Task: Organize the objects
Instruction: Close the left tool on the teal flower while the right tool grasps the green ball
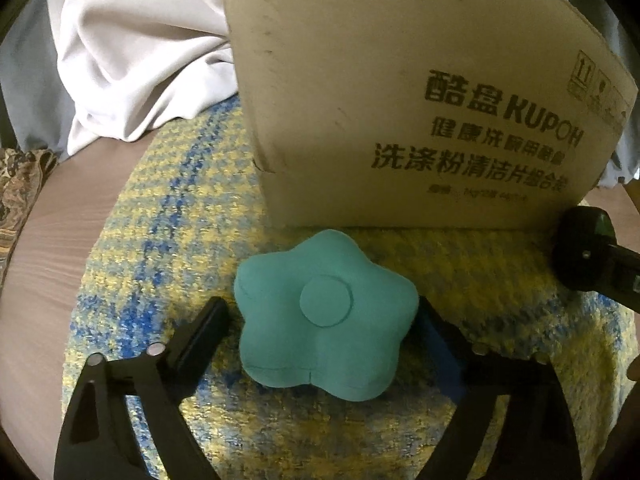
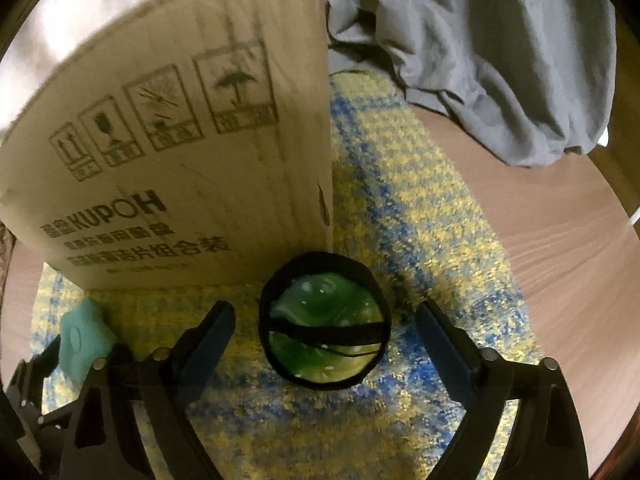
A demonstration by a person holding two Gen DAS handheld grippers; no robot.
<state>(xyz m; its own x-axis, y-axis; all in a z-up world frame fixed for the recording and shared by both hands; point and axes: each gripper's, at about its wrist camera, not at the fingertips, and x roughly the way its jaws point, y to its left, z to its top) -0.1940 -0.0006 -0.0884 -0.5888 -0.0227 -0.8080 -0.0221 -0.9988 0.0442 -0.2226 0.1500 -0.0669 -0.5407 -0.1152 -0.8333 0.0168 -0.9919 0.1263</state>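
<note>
Since both items sit on the mat outside the cardboard box [image 1: 400, 112], organizing looks barely started — nothing visibly put away, though the box interior isn't in view, so can't rule out contents.

Left hand-held gripper [image 1: 324, 320]: jaws spread wide, straddling the teal star-shaped cushion [image 1: 324, 316], which lies flat just in front of the box. Fingers sit close beside it; contact can't be confirmed.

Right hand-held gripper [image 2: 324, 324]: also spread wide, around the green glassy ball in a black strap [image 2: 324, 320], near the box's right corner. Clear gaps on both sides, so not gripped.

My read: both grasps pending, then presumably lift into the box.

Surface: yellow-and-blue woven mat [image 2: 420, 208] on a wood-grain desk [image 2: 560, 240]. Box stands upright on the mat. White cloth [image 1: 132, 52] is bunched behind left, grey cloth [image 2: 500, 48] behind right. Lighting dim, room beyond not visible.
</note>
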